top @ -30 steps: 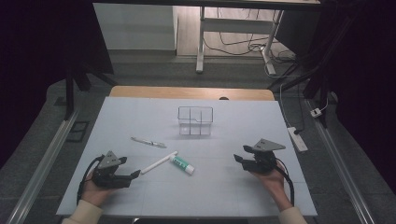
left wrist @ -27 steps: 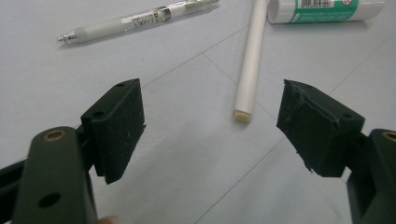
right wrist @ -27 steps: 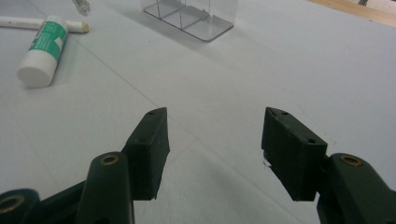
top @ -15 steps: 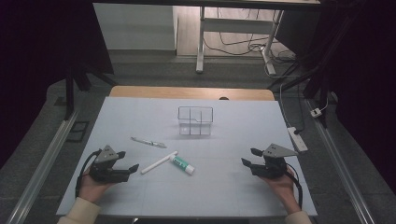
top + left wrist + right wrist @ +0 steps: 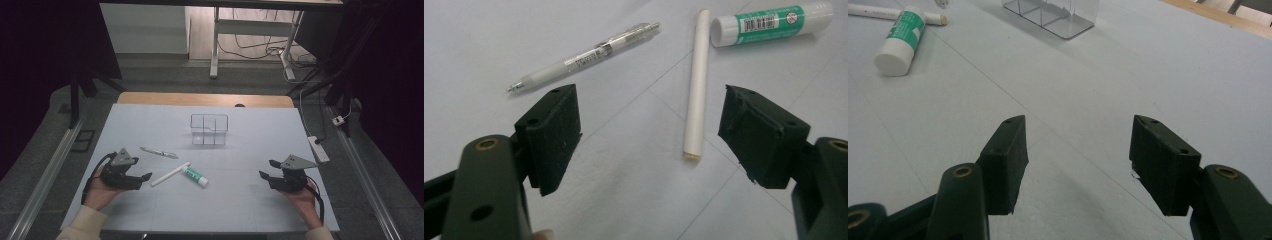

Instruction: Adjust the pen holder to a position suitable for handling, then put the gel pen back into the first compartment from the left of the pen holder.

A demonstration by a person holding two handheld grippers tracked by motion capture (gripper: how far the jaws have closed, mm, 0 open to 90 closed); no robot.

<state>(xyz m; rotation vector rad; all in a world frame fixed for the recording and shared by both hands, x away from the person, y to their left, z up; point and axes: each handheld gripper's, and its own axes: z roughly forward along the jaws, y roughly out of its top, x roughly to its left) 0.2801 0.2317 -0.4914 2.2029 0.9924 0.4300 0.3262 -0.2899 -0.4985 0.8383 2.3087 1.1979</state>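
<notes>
The table point(image 5: 150, 125), covered in pale grey sheet, stands in a dim room with cables on the floor beyond. Near its middle sits a clear divided box point(image 5: 209, 129). Nearer than the box lie a glue stick point(image 5: 195, 176), a white stick point(image 5: 171, 173) touching it, and a pen point(image 5: 158, 152). Left gripper point(image 5: 144, 177), jaws spread and empty, faces the white stick: probably the approach step, needing a forward reach. Right gripper point(image 5: 265, 174), also spread and empty, is well apart.

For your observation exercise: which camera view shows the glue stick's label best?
The left gripper view: the glue stick lies side-on at the top right, its green label and barcode showing. The right gripper view shows it cap-first, with the label foreshortened. In the high view it is too small to make out.
</notes>
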